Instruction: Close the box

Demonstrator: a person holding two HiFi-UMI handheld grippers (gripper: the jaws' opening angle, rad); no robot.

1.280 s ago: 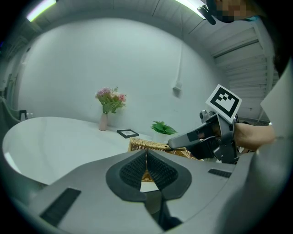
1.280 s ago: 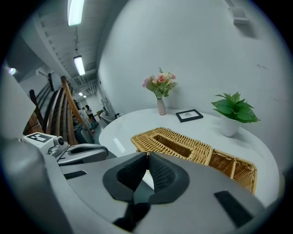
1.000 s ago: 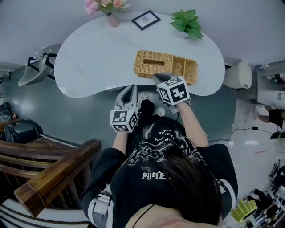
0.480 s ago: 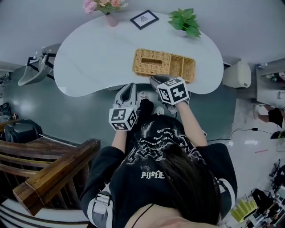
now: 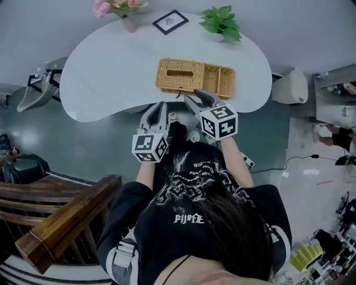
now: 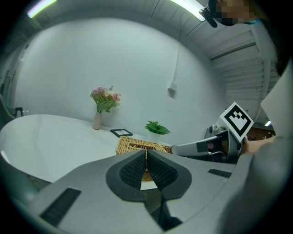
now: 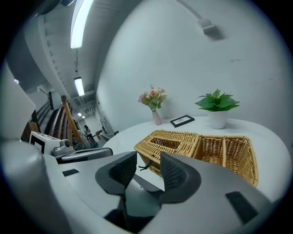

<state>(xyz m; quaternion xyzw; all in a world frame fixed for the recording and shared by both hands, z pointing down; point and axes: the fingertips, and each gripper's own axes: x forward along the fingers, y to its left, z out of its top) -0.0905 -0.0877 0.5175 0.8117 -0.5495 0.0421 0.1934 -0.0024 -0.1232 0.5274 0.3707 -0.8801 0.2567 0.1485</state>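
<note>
A wicker box [image 5: 194, 78] lies near the front edge of the white table [image 5: 105, 72], its slotted lid [image 5: 178, 74] lying flat on the left half. In the right gripper view the box [image 7: 183, 141] has a small dark clasp [image 7: 145, 165] hanging at its front. My right gripper [image 5: 198, 99] hovers just in front of the box, clear of it. Its jaws [image 7: 149, 160] are opening and hold nothing. My left gripper [image 5: 157, 108] stays lower left of the box, off the table's edge, with its pads [image 6: 146, 155] pressed together and empty.
At the table's back stand a vase of pink flowers [image 5: 119, 10], a small framed picture [image 5: 170, 21] and a potted plant [image 5: 219, 22]. The box's right half has open compartments [image 5: 219, 82]. A wooden railing [image 5: 55, 217] is at lower left.
My right gripper has drawn back a little from the box's front edge and its jaws have spread apart. The left gripper has hardly moved.
</note>
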